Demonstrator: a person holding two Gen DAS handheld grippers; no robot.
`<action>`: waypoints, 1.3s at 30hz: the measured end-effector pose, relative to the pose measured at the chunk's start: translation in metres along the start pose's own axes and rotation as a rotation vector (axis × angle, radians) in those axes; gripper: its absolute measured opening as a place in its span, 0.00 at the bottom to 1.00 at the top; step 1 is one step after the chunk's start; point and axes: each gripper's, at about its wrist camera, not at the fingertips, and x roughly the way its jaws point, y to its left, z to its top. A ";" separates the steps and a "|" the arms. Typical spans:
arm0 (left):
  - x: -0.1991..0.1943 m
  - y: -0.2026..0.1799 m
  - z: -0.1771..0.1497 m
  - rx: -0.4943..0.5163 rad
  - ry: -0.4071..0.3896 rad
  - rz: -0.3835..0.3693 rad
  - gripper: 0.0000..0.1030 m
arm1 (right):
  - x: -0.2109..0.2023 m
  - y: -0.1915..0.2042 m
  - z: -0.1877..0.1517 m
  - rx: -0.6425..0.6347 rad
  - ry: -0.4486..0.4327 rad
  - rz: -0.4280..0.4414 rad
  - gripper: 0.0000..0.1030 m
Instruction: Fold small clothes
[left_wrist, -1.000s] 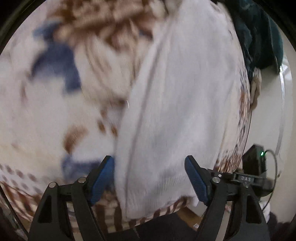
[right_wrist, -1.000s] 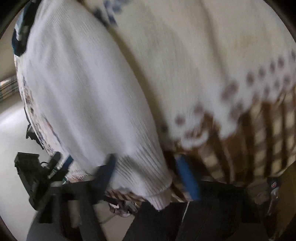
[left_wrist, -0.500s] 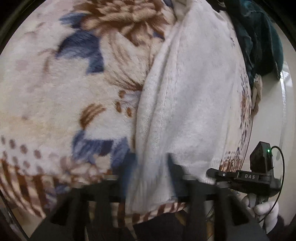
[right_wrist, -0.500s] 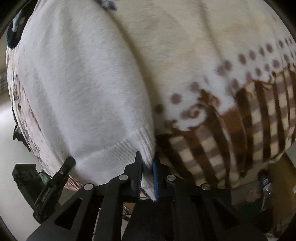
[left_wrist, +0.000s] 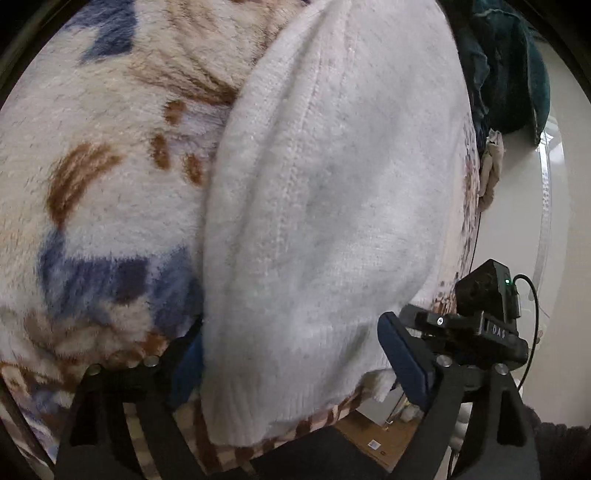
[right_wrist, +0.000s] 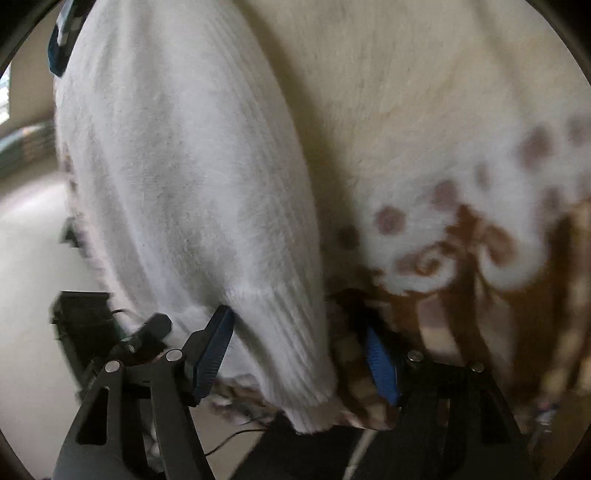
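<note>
A white knitted garment lies flat on a fleece blanket, its ribbed hem toward me. My left gripper is open, its blue pads standing either side of the hem's left part; the left pad is partly hidden under the knit. In the right wrist view the same garment runs up the left. My right gripper is open around the hem's right corner, one pad on each side of it.
The blanket is white with brown and blue flowers and a brown checked border. Its edge drops off just below the hem. A dark teal cloth hangs at the far right. The right gripper's body shows beside the left one.
Both grippers closed on the hem half a second ago and have now opened again. The cameras sit slightly closer to the garment.
</note>
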 end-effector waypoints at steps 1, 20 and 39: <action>0.000 -0.003 0.000 0.014 0.000 0.003 0.85 | 0.002 -0.004 0.000 0.015 -0.002 0.033 0.71; -0.138 -0.115 0.113 -0.081 -0.313 -0.470 0.10 | -0.143 0.117 0.025 -0.169 -0.170 0.300 0.12; -0.174 -0.111 0.315 -0.074 -0.577 -0.176 0.73 | -0.217 0.269 0.322 -0.341 -0.414 0.247 0.73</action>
